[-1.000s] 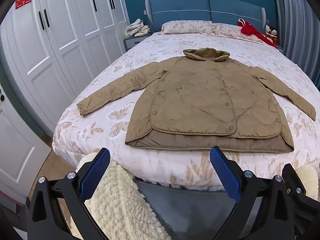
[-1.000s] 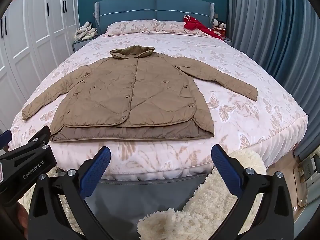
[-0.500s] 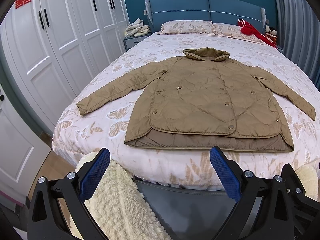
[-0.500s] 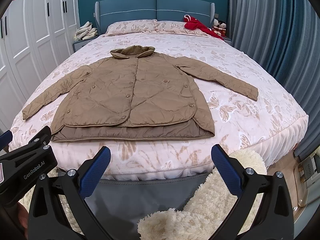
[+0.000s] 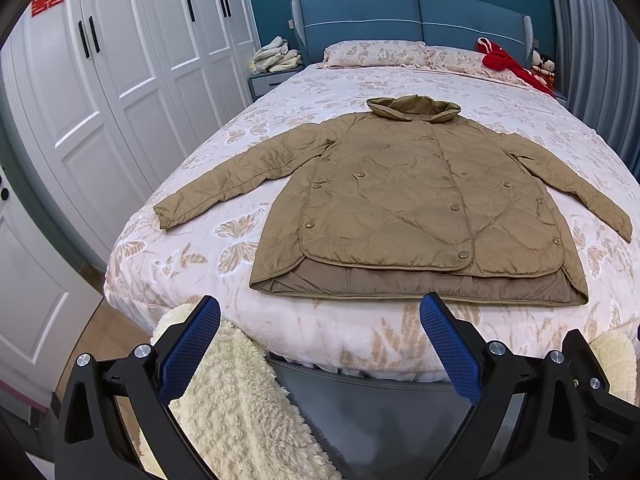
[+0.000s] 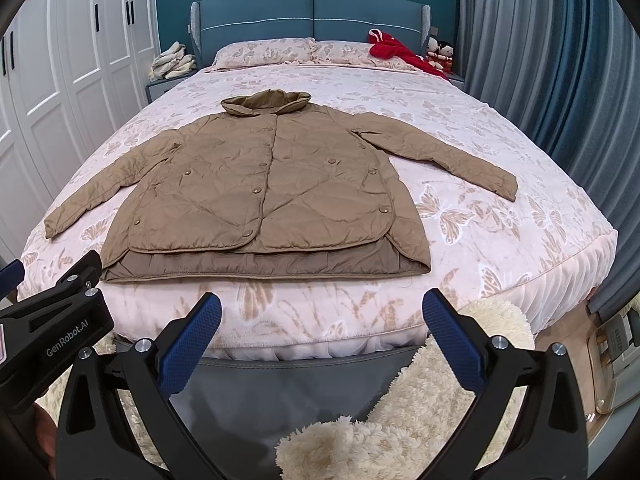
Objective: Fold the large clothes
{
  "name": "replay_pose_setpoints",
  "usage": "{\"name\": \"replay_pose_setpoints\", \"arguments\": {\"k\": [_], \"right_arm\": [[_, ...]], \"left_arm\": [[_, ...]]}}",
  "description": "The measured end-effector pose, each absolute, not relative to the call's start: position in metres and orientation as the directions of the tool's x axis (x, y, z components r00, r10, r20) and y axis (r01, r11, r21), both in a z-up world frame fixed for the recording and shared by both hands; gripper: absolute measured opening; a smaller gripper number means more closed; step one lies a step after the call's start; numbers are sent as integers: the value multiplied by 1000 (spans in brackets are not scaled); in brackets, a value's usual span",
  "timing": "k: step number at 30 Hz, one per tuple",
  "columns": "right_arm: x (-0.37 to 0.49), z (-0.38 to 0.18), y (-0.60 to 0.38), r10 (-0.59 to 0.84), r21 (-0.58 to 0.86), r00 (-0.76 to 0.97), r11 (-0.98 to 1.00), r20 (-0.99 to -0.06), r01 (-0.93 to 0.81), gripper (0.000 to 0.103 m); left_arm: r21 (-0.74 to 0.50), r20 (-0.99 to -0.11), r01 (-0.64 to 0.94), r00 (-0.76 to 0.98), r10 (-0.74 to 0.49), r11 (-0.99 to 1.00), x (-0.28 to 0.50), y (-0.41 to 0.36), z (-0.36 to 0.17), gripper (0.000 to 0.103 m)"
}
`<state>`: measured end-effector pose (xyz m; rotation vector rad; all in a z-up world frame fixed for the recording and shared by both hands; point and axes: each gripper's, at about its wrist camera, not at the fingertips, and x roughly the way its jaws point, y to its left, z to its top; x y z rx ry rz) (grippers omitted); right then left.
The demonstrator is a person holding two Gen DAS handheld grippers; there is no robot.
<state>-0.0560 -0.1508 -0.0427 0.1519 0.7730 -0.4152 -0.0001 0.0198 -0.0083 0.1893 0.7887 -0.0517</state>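
A tan quilted jacket (image 5: 420,208) lies flat, buttoned and face up on the bed (image 5: 280,320), hood toward the headboard, both sleeves spread out to the sides. It also shows in the right wrist view (image 6: 272,192). My left gripper (image 5: 320,320) is open and empty, held off the foot of the bed below the jacket's hem. My right gripper (image 6: 320,316) is open and empty, also short of the hem. The left gripper's body shows at the left edge of the right wrist view (image 6: 56,340).
White wardrobe doors (image 5: 120,80) line the left side. Blue curtains (image 6: 560,80) hang on the right. Pillows (image 5: 372,52) and a red garment (image 5: 508,64) lie at the headboard. A cream fluffy rug (image 5: 232,400) lies on the floor at the bed's foot.
Both grippers have hardly moved; the view has crept very slightly toward the bed. The jacket lies as before.
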Motion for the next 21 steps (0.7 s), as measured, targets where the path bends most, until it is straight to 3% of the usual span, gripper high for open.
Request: {"name": "replay_pose_setpoints", "arguments": {"k": [21], "right_arm": [[-56,-43,-151,-309,-19,639,909,-704,417,98]], "left_arm": [[150,-710,118,704,24,982,-1,20,-10,98]]}}
